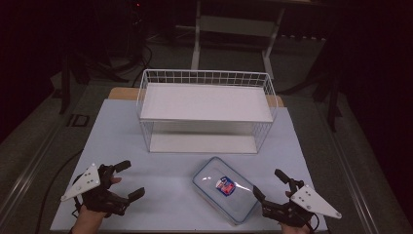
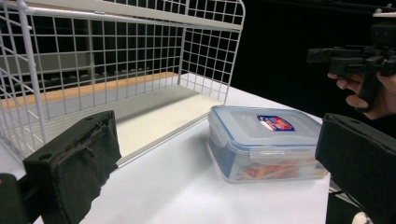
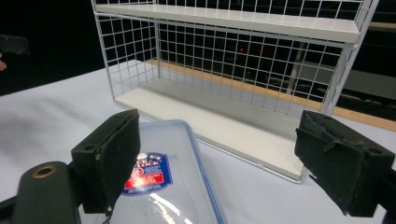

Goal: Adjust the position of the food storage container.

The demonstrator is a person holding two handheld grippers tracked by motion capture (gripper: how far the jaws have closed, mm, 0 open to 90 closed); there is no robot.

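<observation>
Nearest you, at the bottom of the high view, your two forearms bring in the tongs: the left tongs (image 1: 125,181) sit well apart from the work at the left of the counter (image 1: 165,175), their jaws spread wide with nothing between them. The right tongs (image 1: 269,184) are likewise spread and empty, hovering just beside the near right corner of the food box (image 1: 225,189).

The biggest thing ahead is the white wire shelf rack (image 1: 206,111), standing at the back of the counter with a solid upper board and a lower board at counter level, open towards you. The food box, a clear lidded container with a blue rim and a red and blue label, lies flat on the counter just in front of the rack and right of centre, turned at an angle to it.

The work in hand looks like taking hold of that box, probably to shelve it. In the right gripper view the box lid (image 3: 154,172) lies under the left jaw rather than between the two, so shift across and square up until both pads bracket the side walls, low and below the lid's rim, before closing.

The rack's upper board and wire end walls could catch a tilted box.
</observation>
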